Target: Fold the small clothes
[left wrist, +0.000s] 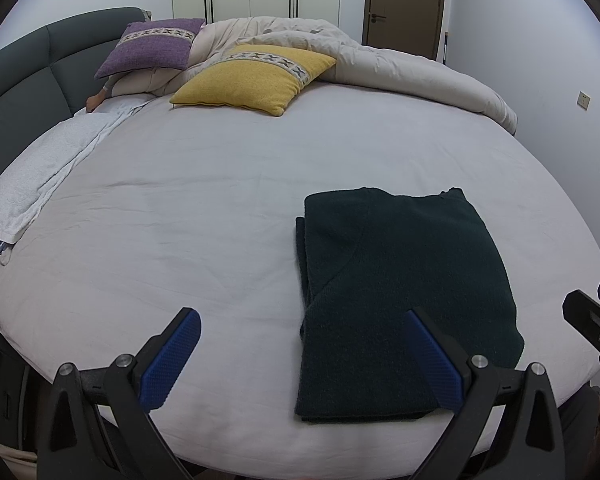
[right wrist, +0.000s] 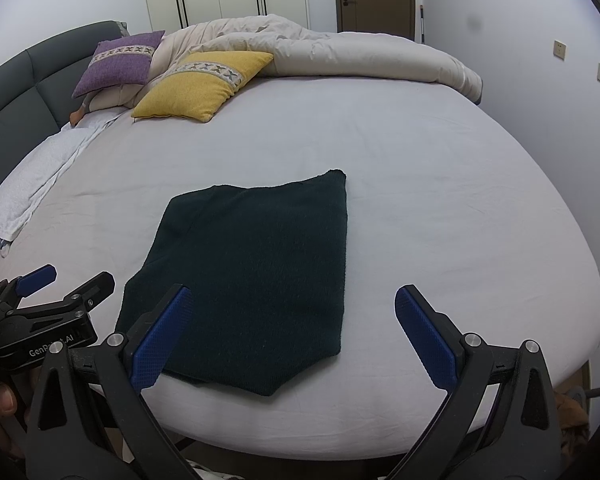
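A dark green knitted garment (left wrist: 400, 292) lies folded into a flat rectangle on the white bed sheet (left wrist: 200, 220) near the front edge; it also shows in the right wrist view (right wrist: 256, 276). My left gripper (left wrist: 304, 316) is open and empty, above the front edge, its right finger over the garment's near part. My right gripper (right wrist: 292, 300) is open and empty, its left finger over the garment's near left corner. The left gripper (right wrist: 56, 284) also shows at the left of the right wrist view, and the right gripper (left wrist: 592, 304) at the right edge of the left wrist view.
A yellow cushion (left wrist: 252, 78) and a purple cushion (left wrist: 152, 48) lie at the head of the bed by a bunched beige duvet (left wrist: 380, 64). A white towel (left wrist: 44, 176) lies along the left side by the dark headboard (left wrist: 16, 84). Wardrobe and door stand behind.
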The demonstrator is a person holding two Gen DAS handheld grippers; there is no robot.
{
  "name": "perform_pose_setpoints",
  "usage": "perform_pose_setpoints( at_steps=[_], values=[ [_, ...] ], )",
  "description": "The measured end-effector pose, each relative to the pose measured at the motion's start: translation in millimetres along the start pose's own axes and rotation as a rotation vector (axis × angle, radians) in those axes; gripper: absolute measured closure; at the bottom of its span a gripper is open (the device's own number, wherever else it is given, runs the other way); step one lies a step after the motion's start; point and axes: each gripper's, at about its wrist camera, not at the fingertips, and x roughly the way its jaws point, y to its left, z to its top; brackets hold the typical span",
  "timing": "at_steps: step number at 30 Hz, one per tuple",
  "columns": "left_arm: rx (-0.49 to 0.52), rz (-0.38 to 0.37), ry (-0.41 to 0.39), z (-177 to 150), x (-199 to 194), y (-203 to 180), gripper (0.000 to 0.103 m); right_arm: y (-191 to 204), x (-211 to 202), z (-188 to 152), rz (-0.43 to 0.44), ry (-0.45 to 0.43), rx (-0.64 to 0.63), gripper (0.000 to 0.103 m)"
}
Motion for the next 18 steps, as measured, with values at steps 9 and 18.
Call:
perform_pose_setpoints(
  at_steps=[9,18],
  values=[
    [0.0,0.0,0.0,-0.1,-0.1,0.0,0.0,0.2,-0.8,-0.1,0.001,0.0,0.0,0.0],
    [-0.001,0.0,0.0,-0.4,-0.3,-0.6,0.0,1.3,-1.7,-0.5,0.0,0.001,0.001,0.0]
  ],
)
